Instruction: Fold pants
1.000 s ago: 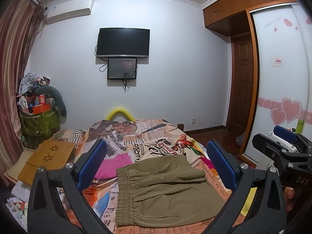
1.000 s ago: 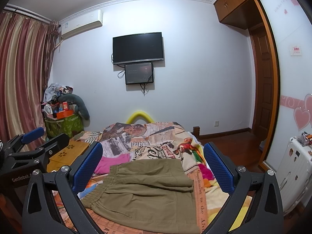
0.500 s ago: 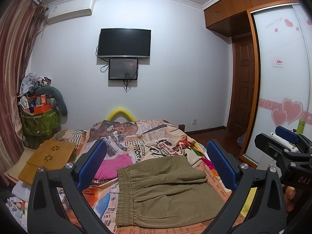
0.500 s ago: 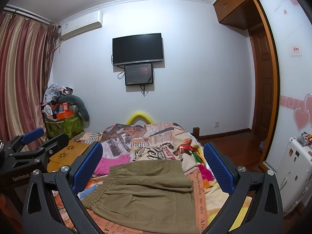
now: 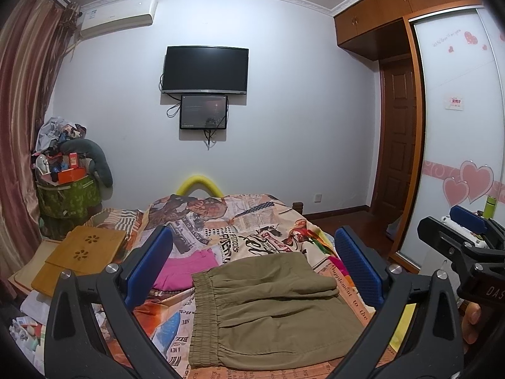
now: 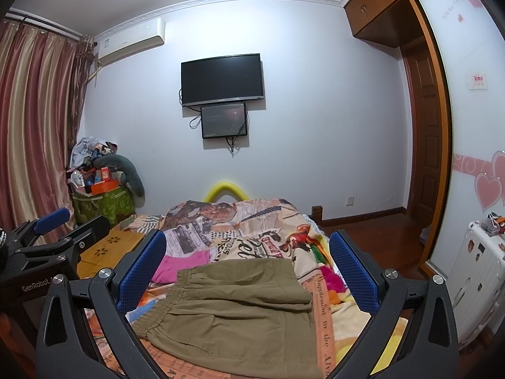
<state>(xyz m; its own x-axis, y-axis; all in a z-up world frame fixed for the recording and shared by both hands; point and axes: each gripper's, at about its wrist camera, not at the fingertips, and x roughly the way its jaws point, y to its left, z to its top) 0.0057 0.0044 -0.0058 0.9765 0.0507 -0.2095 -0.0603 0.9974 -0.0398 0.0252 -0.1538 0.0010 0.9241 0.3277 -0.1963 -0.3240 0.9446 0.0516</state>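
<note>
The olive-green pants [image 5: 271,309] lie on the bed [image 5: 252,221], on its newspaper-print bedspread, already folded into a compact rectangle. The elastic waistband [image 5: 203,315] is on the left side and a folded layer lies over the far part. Both tongs are above the near edge and hold nothing. The left gripper [image 5: 252,271] has its blue pads wide apart, and the right gripper [image 6: 246,271] is spread the same way, with the pants seen between the fingers in each wrist view.

The cloth looks light, soft and limp, so I judge it will sag and slide when lifted and the layers may slip apart. A good place to take hold is at the two corners of one short edge, for example the gathered waistband, which is thicker and gives more grip; pinch all layers together.

A pink garment [image 5: 186,268] lies just beside the pants, on the left. In the far left corner a green fabric bin [image 5: 68,199] is overfull with boxes, clothes and a grey cushion; the details are too small to tell
</note>
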